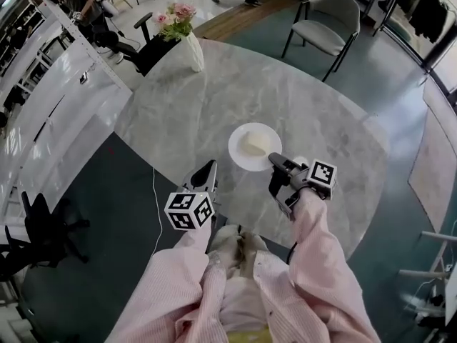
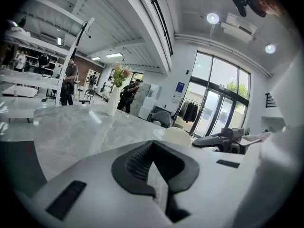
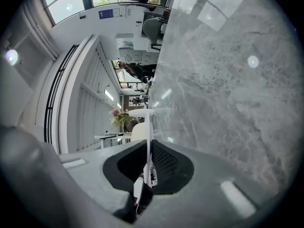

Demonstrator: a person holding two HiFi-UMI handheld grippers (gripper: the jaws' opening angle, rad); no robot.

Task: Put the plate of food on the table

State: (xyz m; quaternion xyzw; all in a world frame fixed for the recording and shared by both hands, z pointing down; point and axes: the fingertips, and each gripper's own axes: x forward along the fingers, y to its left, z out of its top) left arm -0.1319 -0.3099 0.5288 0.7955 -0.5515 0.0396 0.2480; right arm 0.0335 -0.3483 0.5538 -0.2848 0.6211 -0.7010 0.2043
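A white plate (image 1: 246, 131) with a pale lump of food (image 1: 253, 146) is over the near part of the round grey marble table (image 1: 214, 91). My right gripper (image 1: 275, 163) is shut on the plate's near rim. In the right gripper view the plate (image 3: 148, 120) runs edge-on between the jaws of the right gripper (image 3: 148, 146). I cannot tell whether the plate touches the tabletop. My left gripper (image 1: 208, 173) hovers at the table's near edge, left of the plate, shut with nothing in it. The left gripper view looks past the left gripper (image 2: 153, 148) to the plate (image 2: 176, 136) and the right gripper (image 2: 223, 139).
A white vase of pink flowers (image 1: 187, 45) stands at the table's far left edge. A grey armchair (image 1: 325, 20) is beyond the table. A thin white cable (image 1: 153, 206) hangs by the near left edge. A black office chair (image 1: 43, 227) stands on the floor at left.
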